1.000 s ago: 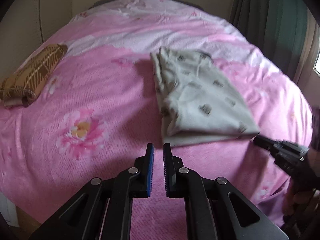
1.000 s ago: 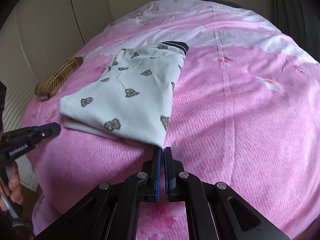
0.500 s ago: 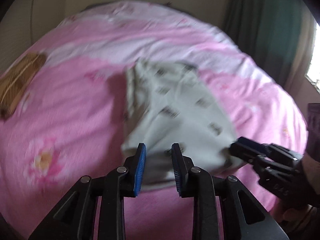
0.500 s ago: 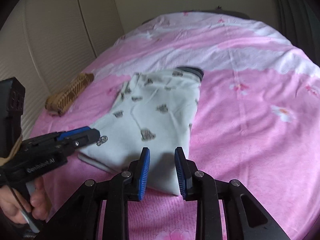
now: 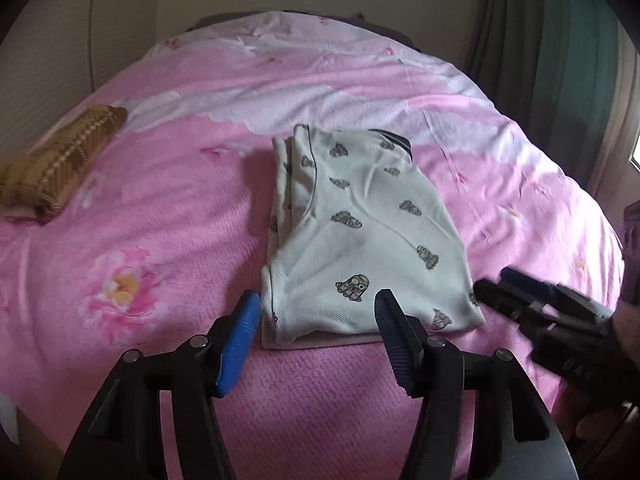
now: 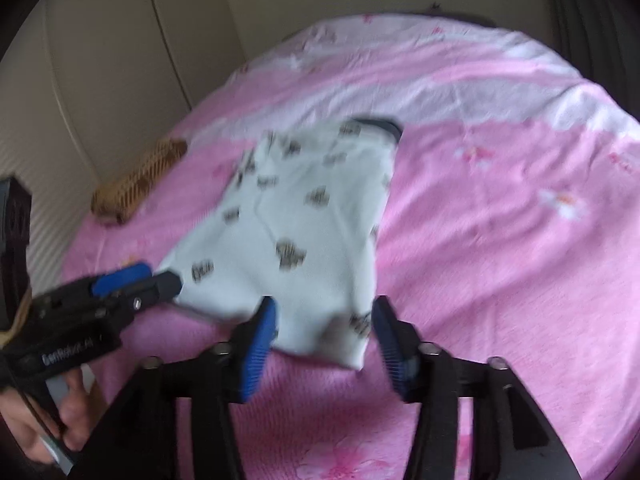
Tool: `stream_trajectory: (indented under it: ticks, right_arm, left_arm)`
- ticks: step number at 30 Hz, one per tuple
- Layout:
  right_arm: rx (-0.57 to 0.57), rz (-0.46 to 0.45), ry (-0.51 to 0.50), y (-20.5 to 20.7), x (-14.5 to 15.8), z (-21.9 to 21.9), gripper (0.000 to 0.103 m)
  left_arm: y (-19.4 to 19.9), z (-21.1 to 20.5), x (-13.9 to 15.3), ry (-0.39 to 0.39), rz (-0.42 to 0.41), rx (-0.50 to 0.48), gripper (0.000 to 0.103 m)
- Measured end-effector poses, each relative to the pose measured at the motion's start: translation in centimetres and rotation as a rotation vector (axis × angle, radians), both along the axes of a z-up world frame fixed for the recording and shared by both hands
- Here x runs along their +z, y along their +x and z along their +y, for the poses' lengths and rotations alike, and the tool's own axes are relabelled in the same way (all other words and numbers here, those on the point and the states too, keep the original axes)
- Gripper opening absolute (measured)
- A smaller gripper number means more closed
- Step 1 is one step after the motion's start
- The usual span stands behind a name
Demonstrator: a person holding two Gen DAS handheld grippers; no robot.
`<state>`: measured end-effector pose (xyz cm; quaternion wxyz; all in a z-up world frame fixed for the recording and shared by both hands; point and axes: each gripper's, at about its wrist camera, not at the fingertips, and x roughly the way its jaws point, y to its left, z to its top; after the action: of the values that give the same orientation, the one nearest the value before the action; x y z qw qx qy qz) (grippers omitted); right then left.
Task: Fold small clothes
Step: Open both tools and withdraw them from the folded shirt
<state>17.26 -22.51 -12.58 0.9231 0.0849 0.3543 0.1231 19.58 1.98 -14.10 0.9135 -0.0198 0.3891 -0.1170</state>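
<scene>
A small pale shirt (image 5: 360, 236) with dark printed figures lies folded lengthwise on the pink bedspread (image 5: 168, 216); it also shows in the right wrist view (image 6: 304, 224). My left gripper (image 5: 318, 306) is open, its blue pads on either side of the shirt's near left corner. My right gripper (image 6: 324, 312) is open around the near right corner. In the left wrist view the right gripper (image 5: 496, 294) shows at the shirt's right edge. In the right wrist view the left gripper (image 6: 160, 280) shows at its left edge.
A folded brown patterned garment (image 5: 56, 164) lies at the bed's left side, also in the right wrist view (image 6: 136, 180). A beige wall (image 6: 100, 80) runs along the left. A dark green curtain (image 5: 552, 48) hangs at the right.
Both grippers have gone from shut to wide open. Both have moved forward onto the shirt's near edge, one at each corner.
</scene>
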Motion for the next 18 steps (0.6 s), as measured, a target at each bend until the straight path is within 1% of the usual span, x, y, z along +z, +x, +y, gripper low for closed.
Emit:
stream_trajectory:
  ticks: [1,2,6,8,12,14,15,18]
  right_arm:
    - [-0.008,-0.015,0.010,0.0,0.7,-0.5,0.066]
    - [-0.012,-0.022,0.016,0.1,1.1,-0.7,0.067]
    - [-0.018,-0.034,0.047,0.8,2.8,-2.1,0.068]
    - [-0.019,-0.033,0.070,1.1,3.2,-2.7,0.068]
    - [-0.013,-0.021,0.113,2.0,3.7,-4.0,0.069]
    - [-0.004,-0.017,0.119,2.6,3.8,-4.4,0.069]
    - [-0.002,-0.014,0.122,2.8,3.8,-4.5,0.069]
    - [0.004,0.005,0.147,3.7,3.6,-5.0,0.069]
  left_arm:
    - [-0.1,0.0,0.3,0.007,0.001,0.017,0.059]
    - [-0.3,0.0,0.5,0.008,0.004,0.042,0.059]
    - [-0.8,0.2,1.1,-0.029,0.036,0.155,0.059]
    - [-1.2,0.3,1.2,-0.054,0.042,0.207,0.061]
    - [-2.5,0.3,1.3,-0.136,0.043,0.293,0.068]
    - [-2.9,-0.1,1.4,-0.180,0.041,0.315,0.073]
    - [-3.1,-0.1,1.3,-0.205,0.045,0.329,0.077]
    - [-3.8,0.5,0.6,-0.317,0.059,0.377,0.078]
